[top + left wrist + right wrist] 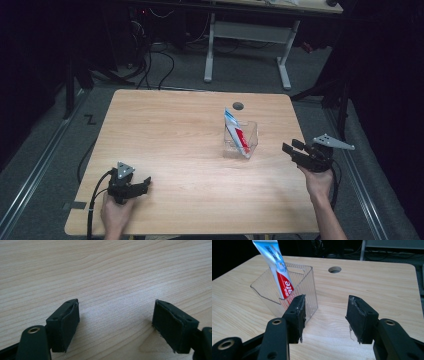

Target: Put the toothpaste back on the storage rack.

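A clear plastic box (241, 141) (299, 287) stands right of the table's middle, with a red, white and blue toothpaste tube (236, 131) (277, 270) leaning upright inside it. My right gripper (292, 148) (325, 315) hovers just right of the box, held by a hand near the table's right edge. Its jaws stand apart with nothing between them, pointing toward the box. My left gripper (144, 183) (116, 325) rests low over the front left of the wooden table (165, 135), jaws wide apart over bare wood.
A round cable hole (238, 106) (334, 269) sits in the tabletop behind the box. Beyond the table are a white desk frame (247, 45), cables on the floor and dark surroundings. Each gripper trails a black cable.
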Demonstrator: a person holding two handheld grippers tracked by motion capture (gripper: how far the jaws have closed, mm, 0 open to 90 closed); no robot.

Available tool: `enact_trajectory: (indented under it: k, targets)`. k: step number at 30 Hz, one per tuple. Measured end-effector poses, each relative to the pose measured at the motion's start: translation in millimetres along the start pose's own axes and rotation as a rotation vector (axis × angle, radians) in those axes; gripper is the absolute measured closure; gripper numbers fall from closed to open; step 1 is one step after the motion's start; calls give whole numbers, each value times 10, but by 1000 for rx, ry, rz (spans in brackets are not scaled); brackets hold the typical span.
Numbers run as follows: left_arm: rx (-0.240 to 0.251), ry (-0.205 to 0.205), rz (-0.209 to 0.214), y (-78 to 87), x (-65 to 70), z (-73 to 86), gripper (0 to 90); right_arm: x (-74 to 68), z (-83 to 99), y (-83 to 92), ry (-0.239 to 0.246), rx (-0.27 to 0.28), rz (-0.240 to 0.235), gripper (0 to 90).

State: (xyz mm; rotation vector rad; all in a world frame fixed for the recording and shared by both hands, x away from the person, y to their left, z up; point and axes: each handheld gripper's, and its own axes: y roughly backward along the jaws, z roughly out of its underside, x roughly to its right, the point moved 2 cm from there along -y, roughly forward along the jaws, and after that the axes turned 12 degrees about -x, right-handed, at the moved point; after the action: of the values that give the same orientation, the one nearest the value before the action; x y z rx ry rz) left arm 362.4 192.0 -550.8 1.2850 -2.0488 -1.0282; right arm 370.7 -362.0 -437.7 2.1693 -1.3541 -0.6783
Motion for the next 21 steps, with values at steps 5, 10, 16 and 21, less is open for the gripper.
enact_trajectory:
  k: [5,10,16,21]
  targets:
    - [-2,0,0,1,-1,0,222,-5,52,-20,-1,-10,3,495]
    - [-1,-1,0,0,1,0,222,-14,103,-34,0,-17,4,496]
    - [-4,-6,-7,-1,7,-1,222,6,169,-31,-16,-3,16,511]
    - [-5,-5,-4,0,5,-1,221,48,218,-34,-34,-6,21,519]
